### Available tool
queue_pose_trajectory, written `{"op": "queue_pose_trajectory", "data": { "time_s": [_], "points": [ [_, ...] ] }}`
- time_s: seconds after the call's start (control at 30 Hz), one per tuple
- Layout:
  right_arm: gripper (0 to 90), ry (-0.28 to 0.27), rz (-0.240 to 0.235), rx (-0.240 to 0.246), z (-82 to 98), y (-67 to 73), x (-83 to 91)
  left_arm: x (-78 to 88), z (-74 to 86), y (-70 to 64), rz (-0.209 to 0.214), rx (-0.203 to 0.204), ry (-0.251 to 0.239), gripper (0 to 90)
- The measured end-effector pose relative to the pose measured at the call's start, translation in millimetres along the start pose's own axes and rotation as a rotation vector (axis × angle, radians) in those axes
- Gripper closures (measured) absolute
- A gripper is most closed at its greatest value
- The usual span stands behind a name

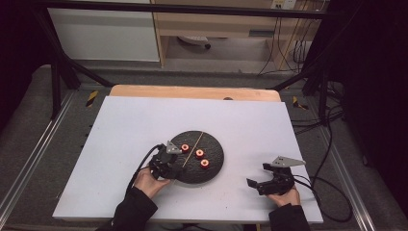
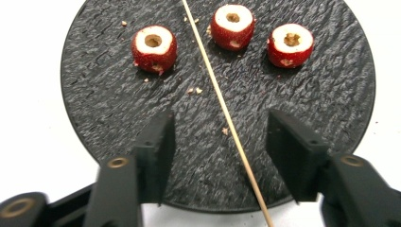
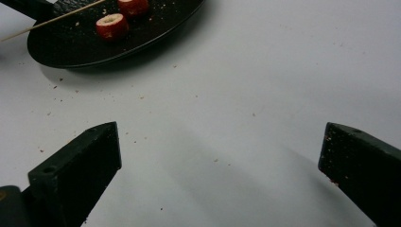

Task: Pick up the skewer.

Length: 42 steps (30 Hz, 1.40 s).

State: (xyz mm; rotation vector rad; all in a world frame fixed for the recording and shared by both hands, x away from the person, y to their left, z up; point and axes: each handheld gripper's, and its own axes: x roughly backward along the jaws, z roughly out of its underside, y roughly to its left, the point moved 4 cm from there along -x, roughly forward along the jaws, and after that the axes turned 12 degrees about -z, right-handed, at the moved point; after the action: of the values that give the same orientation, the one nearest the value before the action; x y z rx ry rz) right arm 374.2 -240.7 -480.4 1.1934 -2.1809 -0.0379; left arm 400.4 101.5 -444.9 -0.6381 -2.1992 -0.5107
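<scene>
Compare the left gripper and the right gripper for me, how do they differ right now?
The left gripper hangs over the black plate, its jaws straddling the wooden skewer without touching it; the right gripper sits over bare white table. The left's jaws are narrower, the right's spread wide. Both are black and grip nothing.

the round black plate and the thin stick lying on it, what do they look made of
The round black plate looks like slate or a slate-look stone: matt, dark, with a rough rippled surface, though moulded ceramic or plastic cannot be ruled out. The thin stick looks like bamboo or pale wood: straight, slender, light tan and unvarnished, like a skewer.
</scene>
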Motion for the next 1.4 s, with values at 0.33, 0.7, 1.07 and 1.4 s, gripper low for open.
{"op": "queue_pose_trajectory", "data": {
  "time_s": [0.33,0.7,1.07,1.4],
  "points": [
    [0.7,-0.001,-0.002,0.000,-0.1,0.0,-0.1,-7.6,-2.9,-8.3,-0.011,-0.008,0.068,65.9],
    [0.7,0.001,-0.004,0.000,0.0,-0.1,-0.2,-9.9,-3.0,-13.4,-0.041,0.001,0.117,78.5],
    [0.7,0.004,-0.005,-0.001,0.3,0.1,-0.4,-9.3,-3.3,-14.7,-0.067,0.018,0.124,87.3],
    [0.7,0.003,-0.003,0.002,0.1,0.0,0.0,-1.4,-0.2,-10.2,-0.052,0.007,0.081,87.9]
  ]
}}
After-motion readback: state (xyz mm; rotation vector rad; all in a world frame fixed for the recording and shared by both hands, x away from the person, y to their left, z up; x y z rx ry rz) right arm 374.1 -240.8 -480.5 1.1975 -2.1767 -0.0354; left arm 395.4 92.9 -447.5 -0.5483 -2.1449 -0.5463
